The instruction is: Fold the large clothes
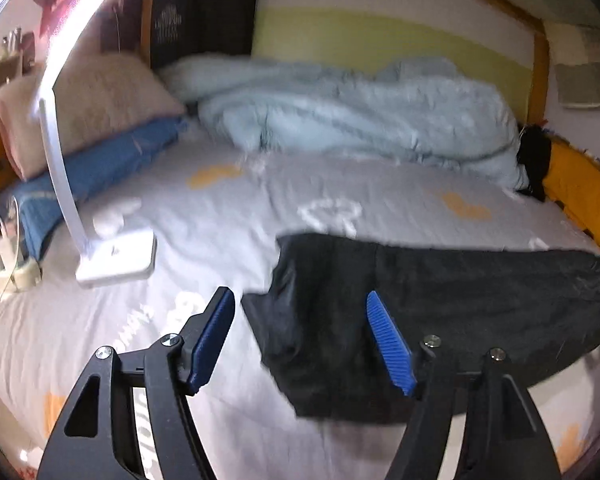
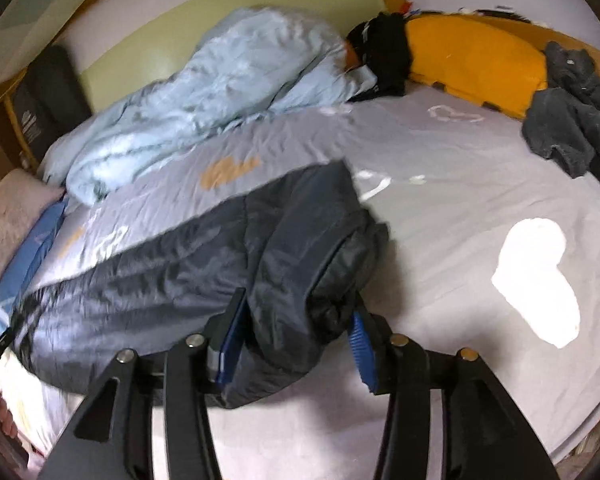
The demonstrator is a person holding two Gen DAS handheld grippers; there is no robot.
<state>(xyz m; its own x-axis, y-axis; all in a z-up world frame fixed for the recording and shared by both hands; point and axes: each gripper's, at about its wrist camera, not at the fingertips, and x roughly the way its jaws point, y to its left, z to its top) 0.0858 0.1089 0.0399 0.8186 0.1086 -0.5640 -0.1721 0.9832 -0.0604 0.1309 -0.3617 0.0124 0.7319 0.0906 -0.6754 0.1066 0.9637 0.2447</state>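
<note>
A dark padded jacket [image 2: 204, 264] is laid across the grey bedsheet [image 2: 440, 216]. The left gripper [image 1: 300, 320] is held apart above its edge, nothing pinched. The right gripper [image 2: 296, 336] straddles a bunched fold; contact cannot be told

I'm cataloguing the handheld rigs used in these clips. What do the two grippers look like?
Both look alike. The left gripper has two black plastic arms with triangular cut-outs, silver bolt heads at the pivots, and blue ribbed pads on its fingers; white lettering runs along one arm, too blurred to read. The right gripper shows the same black arms, silver bolts and blue pads. No cables or sleeves show.
</note>
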